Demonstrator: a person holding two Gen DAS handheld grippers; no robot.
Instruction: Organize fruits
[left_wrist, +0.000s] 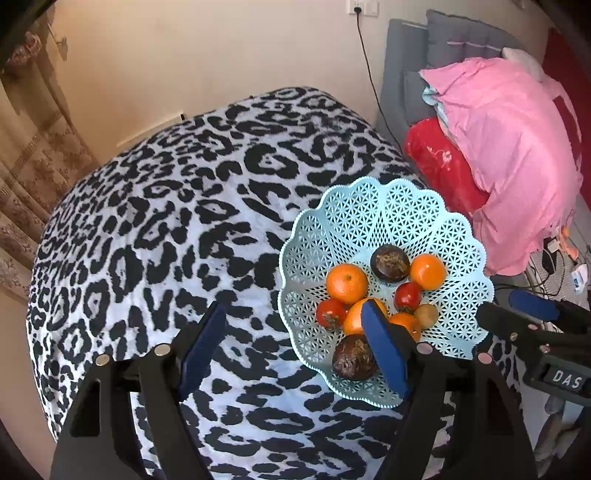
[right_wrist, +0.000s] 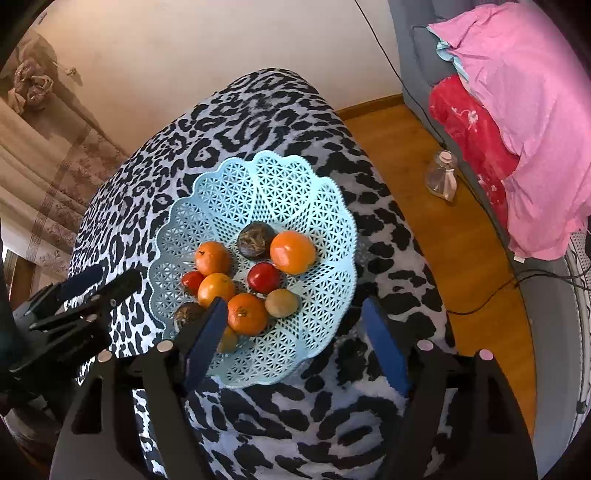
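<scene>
A pale blue lattice basket (left_wrist: 369, 214) (right_wrist: 266, 184) stands on a table under a leopard-print cloth (left_wrist: 166, 221) (right_wrist: 258, 424). It holds several fruits: oranges (left_wrist: 346, 282) (right_wrist: 292, 252), red ones (left_wrist: 407, 296) (right_wrist: 263, 277), dark brown ones (left_wrist: 389, 263) (right_wrist: 255, 239) and a small tan one (left_wrist: 426, 315) (right_wrist: 282, 302). My left gripper (left_wrist: 293, 314) (right_wrist: 114, 277) hangs open over the basket's left rim, holding nothing. My right gripper (right_wrist: 295, 310) (left_wrist: 506, 306) is open above the basket's near side; fruit shows between its fingers, but the pads touch none.
Pink bedding (left_wrist: 509, 147) (right_wrist: 524, 110) and a red pillow (left_wrist: 439, 162) lie on a grey bed to the right. A clear plastic jug (right_wrist: 441, 177) stands on the wooden floor (right_wrist: 461, 258) by the bed. A curtain (left_wrist: 37, 177) hangs at the left, and a black cable (left_wrist: 369, 66) runs down the wall.
</scene>
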